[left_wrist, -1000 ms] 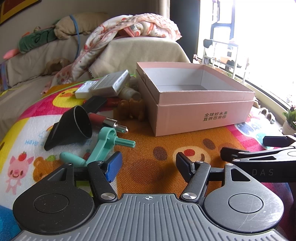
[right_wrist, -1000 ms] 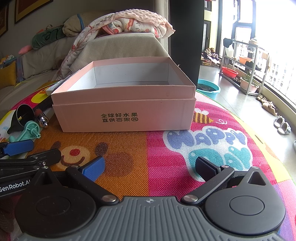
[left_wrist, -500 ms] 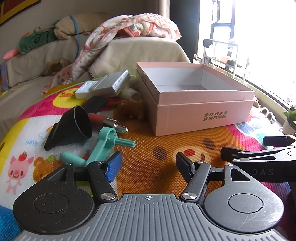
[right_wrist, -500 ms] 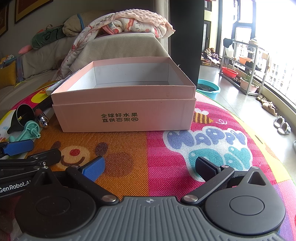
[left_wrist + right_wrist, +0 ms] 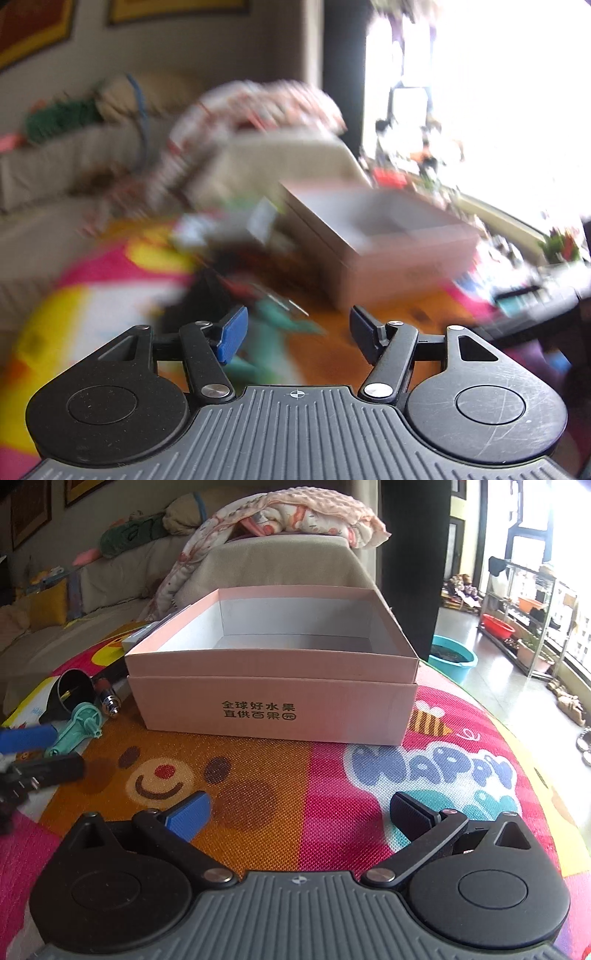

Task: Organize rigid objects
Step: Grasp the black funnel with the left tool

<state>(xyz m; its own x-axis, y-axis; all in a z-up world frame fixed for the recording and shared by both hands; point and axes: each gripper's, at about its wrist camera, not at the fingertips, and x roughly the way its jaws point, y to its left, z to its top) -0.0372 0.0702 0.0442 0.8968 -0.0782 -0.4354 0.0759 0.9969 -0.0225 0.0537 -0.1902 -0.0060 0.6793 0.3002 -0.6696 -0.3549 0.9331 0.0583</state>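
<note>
The left wrist view is smeared, yet the left gripper (image 5: pixel 295 328), jaws just narrowed slightly, gapes empty like the right gripper (image 5: pixel 299 812), while the open pink cardboard box (image 5: pixel 273 716) sits mid-mat on the colourful cartoon play mat (image 5: pixel 369 782), the mint-green plastic crank (image 5: pixel 75 727) lying near its left edge.

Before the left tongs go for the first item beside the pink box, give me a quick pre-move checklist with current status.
1. Pink box open and nothing visible inside: ok.
2. Left tongs open, nothing between the pads, jaws just closing slightly: ok.
3. Right tongs open and holding nothing, resting back from the box: ok.
4. Teal handle, black funnel and chrome-tipped piece lying loose on the play mat left of the box: ok.
5. Left wrist view sharp enough to aim a grasp: not ok, heavily blurred.
6. Items behind the box's left side identifiable: cannot tell.
</note>
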